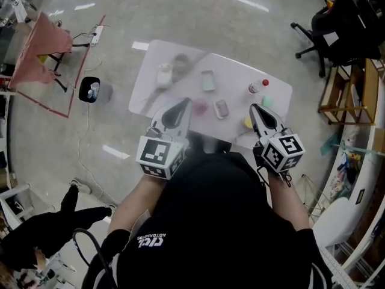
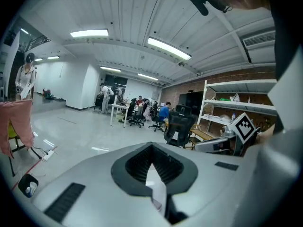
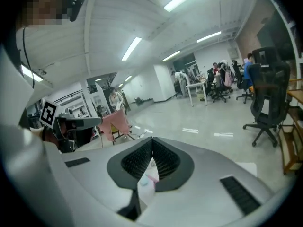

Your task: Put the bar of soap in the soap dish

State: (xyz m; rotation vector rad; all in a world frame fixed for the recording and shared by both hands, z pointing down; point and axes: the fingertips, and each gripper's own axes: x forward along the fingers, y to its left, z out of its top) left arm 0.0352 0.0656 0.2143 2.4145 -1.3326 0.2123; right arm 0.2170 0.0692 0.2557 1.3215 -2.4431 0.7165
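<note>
On the white table (image 1: 180, 56) far below, a small pink bar (image 1: 221, 108) lies inside a pale dish (image 1: 225, 114) near the middle. A mint-green rectangular thing (image 1: 208, 80) lies behind it. Both grippers are held high above the table, close to the head camera and apart from every object. My left gripper (image 1: 184, 101) has its jaws together with nothing between them; its tips (image 2: 151, 145) meet in the left gripper view. My right gripper (image 1: 255, 107) is likewise shut and empty, with its tips (image 3: 152, 138) touching.
Also on the table are a red-capped bottle (image 1: 257, 87), a white object (image 1: 164, 75), a pink round item (image 1: 200, 106) and small yellow (image 1: 248, 122) and green (image 1: 267, 101) pieces. Office chairs (image 1: 337, 23) and a wooden shelf (image 1: 352, 92) stand at the right, a pink rack (image 1: 42, 47) at the left.
</note>
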